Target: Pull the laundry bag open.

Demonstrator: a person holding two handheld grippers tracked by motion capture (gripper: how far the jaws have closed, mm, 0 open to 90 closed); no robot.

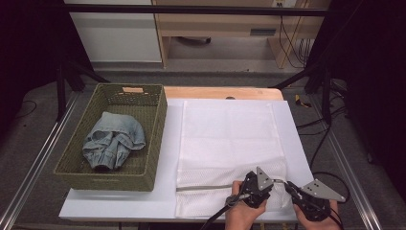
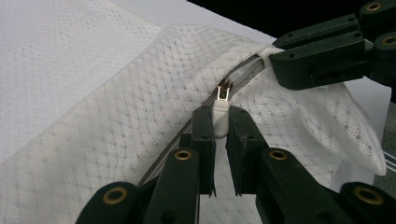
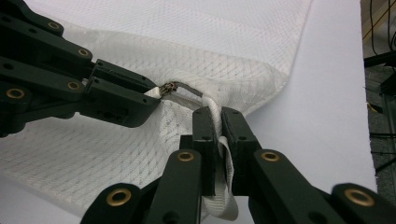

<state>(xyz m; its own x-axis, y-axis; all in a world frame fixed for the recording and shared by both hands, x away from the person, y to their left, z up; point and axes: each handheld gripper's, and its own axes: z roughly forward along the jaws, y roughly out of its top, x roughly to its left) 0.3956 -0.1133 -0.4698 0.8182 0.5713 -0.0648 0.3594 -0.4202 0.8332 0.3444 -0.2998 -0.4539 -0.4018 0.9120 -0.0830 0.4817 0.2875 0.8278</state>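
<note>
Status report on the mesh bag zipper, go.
Left hand-held gripper shut on zipper pull. Right hand-held gripper shut on mesh laundry bag end loop. Zipper still closed. Jeans in basket, nothing blocking.

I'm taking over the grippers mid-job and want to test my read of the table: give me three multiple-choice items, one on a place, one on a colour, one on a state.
1. Where do the jeans lie?
A. in the woven basket
B. on the mesh laundry bag
C. on the floor

2. What colour is the zipper pull?
A. red
B. white
C. black

3. How does the left gripper stand?
A. wide open above the bag
B. shut on the zipper pull
C. shut on the basket's rim

Answers:
1 A, the crumpled denim sits inside the olive basket at the table's left.
2 B, the left gripper view shows a white tab below the metal slider.
3 B, the jaws pinch the tab from both sides, while the right gripper clamps the bag's fabric at the zipper's end.
</note>
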